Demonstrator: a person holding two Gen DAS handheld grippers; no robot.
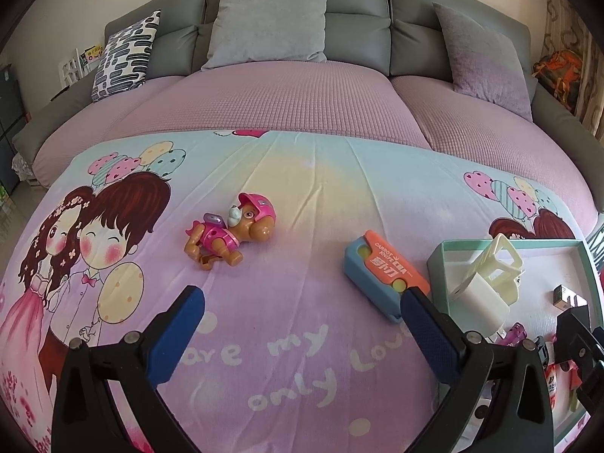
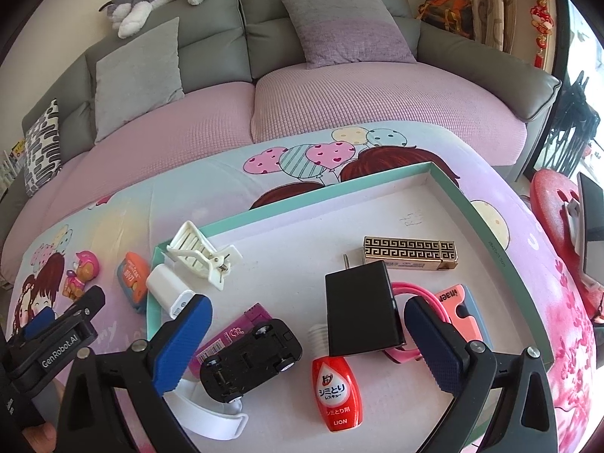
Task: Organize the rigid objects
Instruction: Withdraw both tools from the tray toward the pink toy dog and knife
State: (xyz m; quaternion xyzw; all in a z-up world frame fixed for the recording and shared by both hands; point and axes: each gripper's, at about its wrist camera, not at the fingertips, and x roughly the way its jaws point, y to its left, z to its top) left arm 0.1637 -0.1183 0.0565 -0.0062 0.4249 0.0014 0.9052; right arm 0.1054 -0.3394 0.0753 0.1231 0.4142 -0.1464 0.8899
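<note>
My left gripper [image 1: 302, 302] hangs open over the cartoon blanket with nothing between its pads. Ahead of it a pink and brown toy dog [image 1: 230, 232] lies on its side. A blue and orange knife box [image 1: 385, 275] rests just beyond the right finger. My right gripper [image 2: 307, 324] stands open above the teal tray [image 2: 302, 198]. Under its wide jaws lie an upside-down black toy car [image 2: 251, 355], a black adapter [image 2: 360, 307] and a red bottle [image 2: 336, 392]. No pad touches them.
The tray also holds a gold lighter [image 2: 409, 251], a pink cable [image 2: 406, 290], a purple box [image 2: 234, 332], a white charger [image 2: 168, 290], a white clip [image 2: 200, 253] and a white band [image 2: 211, 415]. A grey sofa with cushions [image 1: 268, 19] stands behind.
</note>
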